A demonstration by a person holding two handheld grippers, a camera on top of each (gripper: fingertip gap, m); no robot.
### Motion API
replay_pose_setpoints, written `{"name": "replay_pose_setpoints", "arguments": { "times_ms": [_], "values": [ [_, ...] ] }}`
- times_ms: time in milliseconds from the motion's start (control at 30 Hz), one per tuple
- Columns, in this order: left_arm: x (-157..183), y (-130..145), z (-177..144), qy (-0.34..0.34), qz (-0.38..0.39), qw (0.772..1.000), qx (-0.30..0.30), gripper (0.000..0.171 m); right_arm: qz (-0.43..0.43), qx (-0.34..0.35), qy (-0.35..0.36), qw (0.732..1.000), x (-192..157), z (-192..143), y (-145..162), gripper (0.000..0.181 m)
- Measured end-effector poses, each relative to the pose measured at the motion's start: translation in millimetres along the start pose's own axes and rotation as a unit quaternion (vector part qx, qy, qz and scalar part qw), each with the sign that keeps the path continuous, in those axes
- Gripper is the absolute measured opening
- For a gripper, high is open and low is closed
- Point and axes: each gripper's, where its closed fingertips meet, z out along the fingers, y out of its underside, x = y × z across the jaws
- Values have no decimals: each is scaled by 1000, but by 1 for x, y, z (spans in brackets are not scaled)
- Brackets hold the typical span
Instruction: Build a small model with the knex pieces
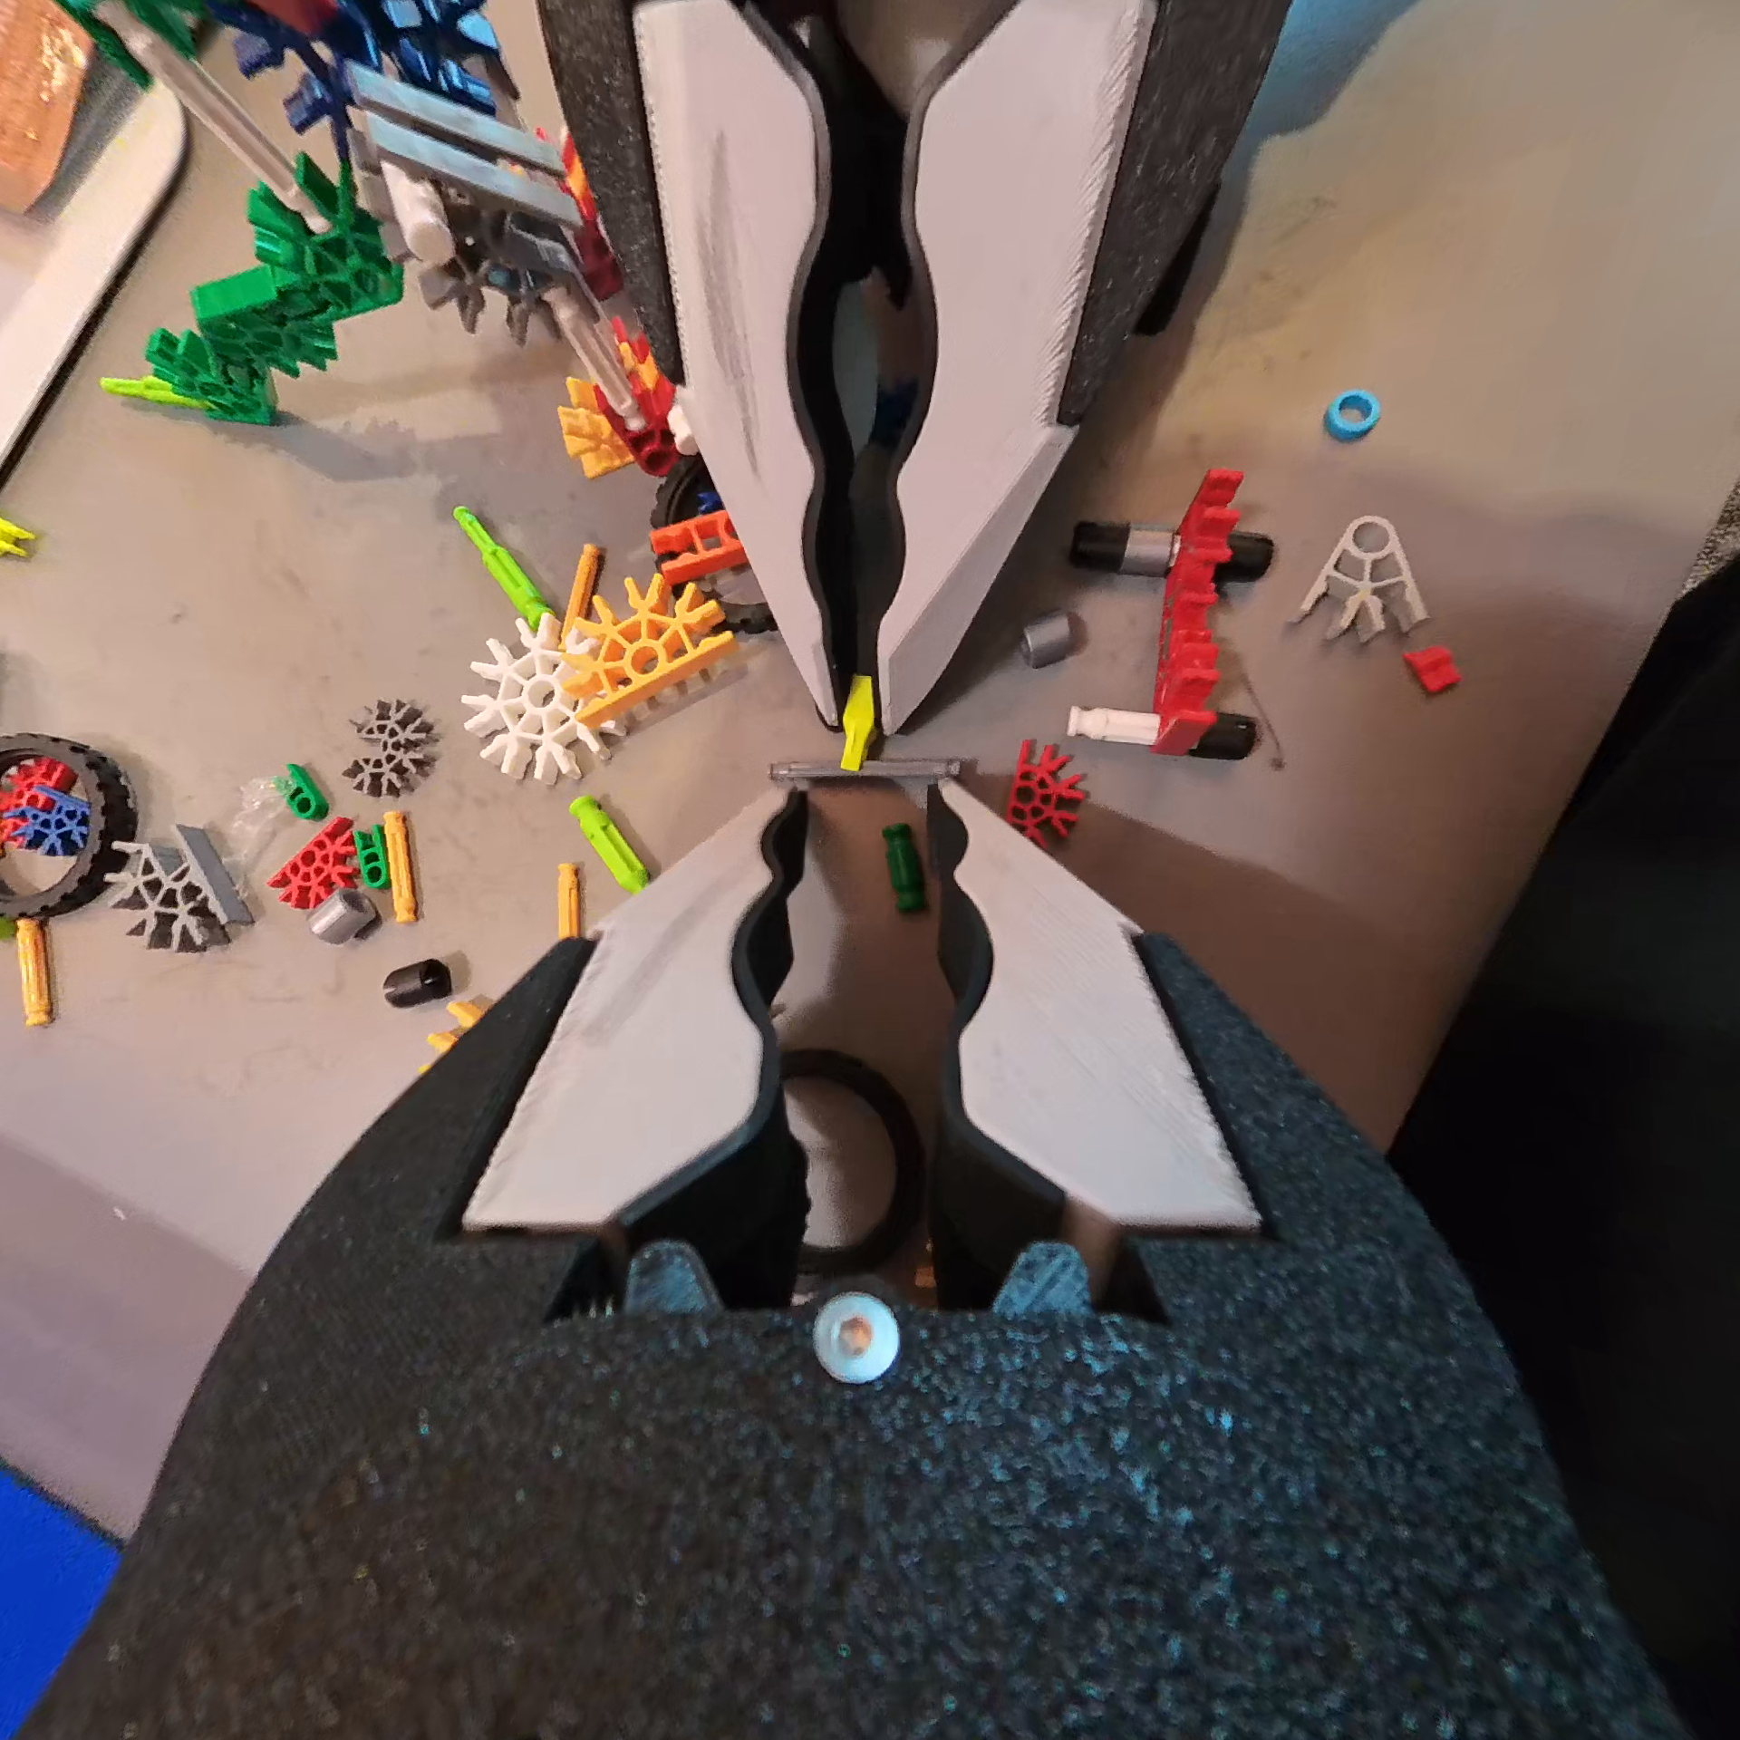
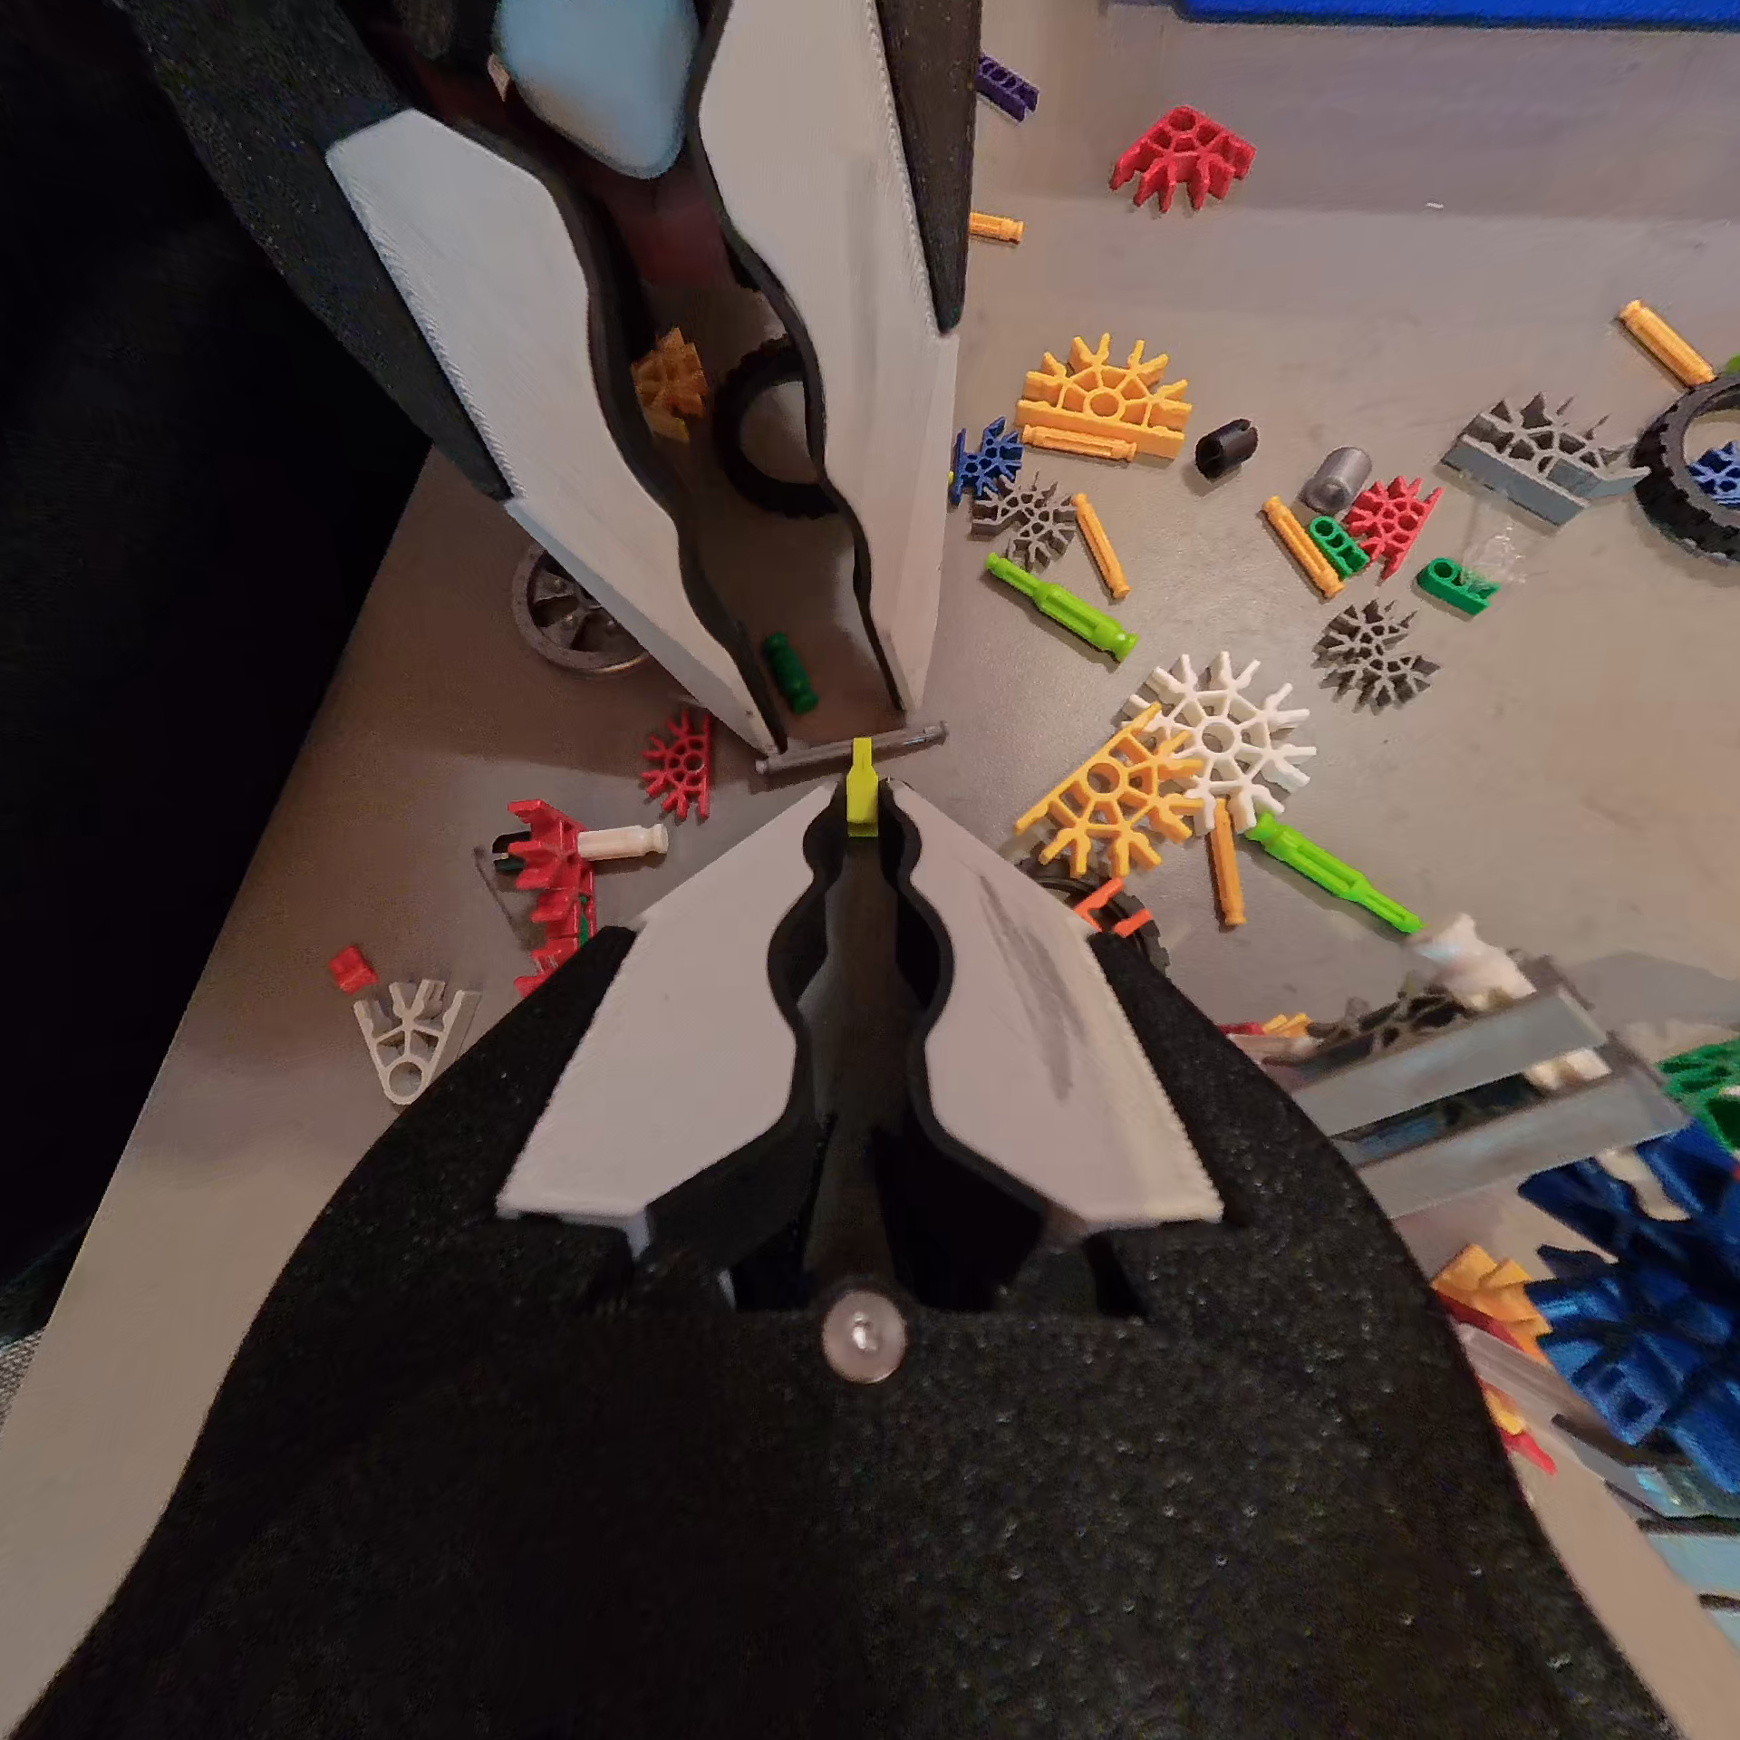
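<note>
My left gripper [image 1: 866, 796] holds a short grey rod [image 1: 866, 769] lengthwise between its two fingertips, level above the grey table [image 1: 1412, 282]. My right gripper [image 1: 859, 716] comes in from the opposite side and is shut on a small yellow-green rod [image 1: 859, 730]. That rod's free end touches the middle of the grey rod. In the right wrist view, my right gripper [image 2: 861, 800] grips the yellow-green rod [image 2: 861, 786], and it meets the grey rod [image 2: 847, 750] held by my left gripper [image 2: 843, 725]. A dark green piece [image 1: 902, 866] lies on the table under my left fingers.
Loose building pieces lie scattered: a white snowflake connector [image 1: 532, 701], a yellow fan connector [image 1: 650, 650], a red assembly with black ends [image 1: 1191, 612], a blue ring [image 1: 1354, 414] and a black tyre [image 1: 56, 829]. A built model [image 1: 443, 188] stands far left. The table edge [image 1: 1601, 753] runs along the right. My left and right fingertips are right by each other. The yellow fan connector [image 1: 650, 650] is about equally far from each gripper, around 4 centimetres. Look for it in the right wrist view [image 2: 1092, 792] too.
</note>
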Motion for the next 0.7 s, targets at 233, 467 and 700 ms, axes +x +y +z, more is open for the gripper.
{"name": "replay_pose_setpoints", "arguments": {
  "times_ms": [233, 467, 700],
  "values": [
    [1, -1, 2, 12, 6, 1000, 6, 13, -1, 0, -1, 1000, 0, 0, 0, 6],
    [2, -2, 2, 17, 26, 999, 7, 11, 1, 0, -7, 1000, 0, 0, 0, 5],
    [0, -3, 3, 30, 34, 999, 9, 6, -1, -1, -9, 1000, -1, 0, 0, 5]
  ]
}}
